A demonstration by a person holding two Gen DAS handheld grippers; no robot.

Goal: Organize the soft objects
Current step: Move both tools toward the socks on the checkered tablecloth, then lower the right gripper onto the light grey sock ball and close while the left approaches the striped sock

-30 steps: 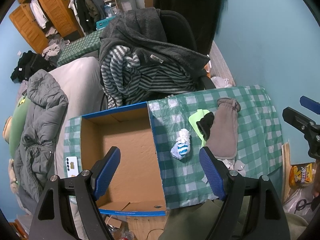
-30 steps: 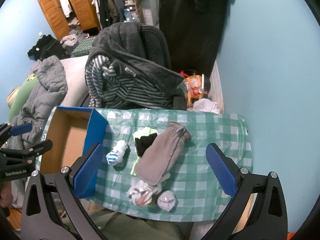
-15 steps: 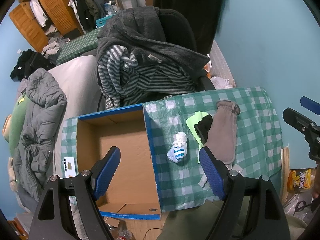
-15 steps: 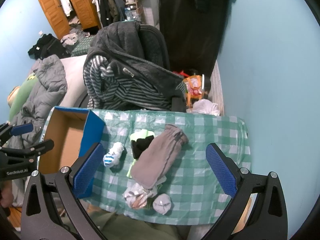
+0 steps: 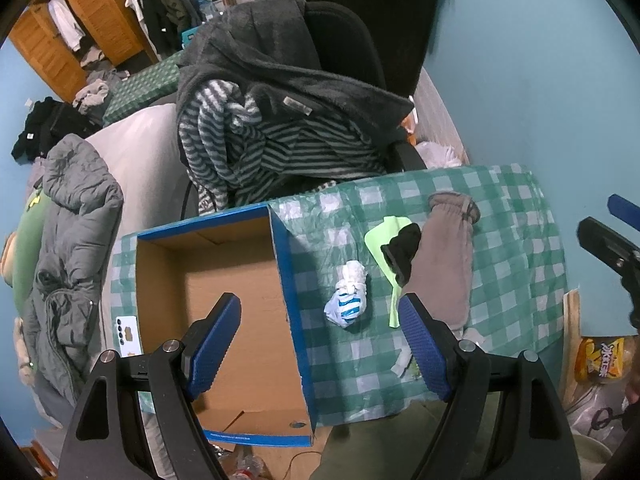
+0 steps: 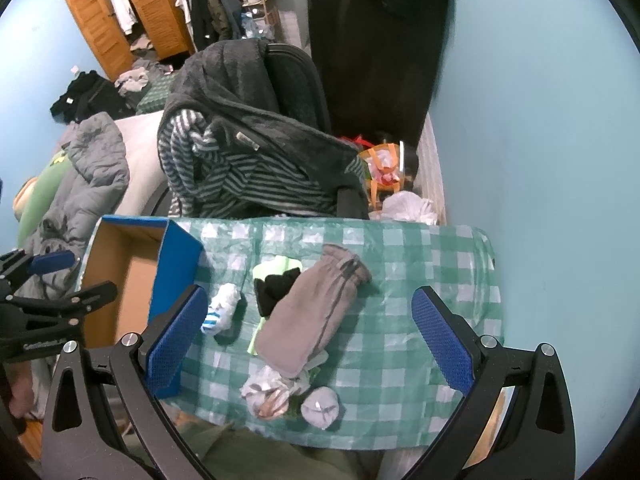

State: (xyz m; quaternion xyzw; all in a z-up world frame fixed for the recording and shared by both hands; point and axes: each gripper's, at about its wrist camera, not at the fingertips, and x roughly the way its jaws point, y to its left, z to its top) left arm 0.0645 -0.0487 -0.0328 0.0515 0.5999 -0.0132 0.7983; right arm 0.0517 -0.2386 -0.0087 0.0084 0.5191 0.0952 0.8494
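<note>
You had both the left hand-held gripper (image 5: 320, 344) and right hand-held gripper (image 6: 308, 340) spread wide, holding nothing; that sock ball (image 6: 320, 407) at the worktop's (image 6: 440, 264) near edge could've easily gotten knocked off.

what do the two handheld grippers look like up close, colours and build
Both match: the left gripper and right gripper have black angular frames with triangular cut-outs, silver round bolts at the joints, and two fingers faced with blue dimpled pads. White lettering, too blurred to read, marks the left gripper's body in the right wrist view.
</note>
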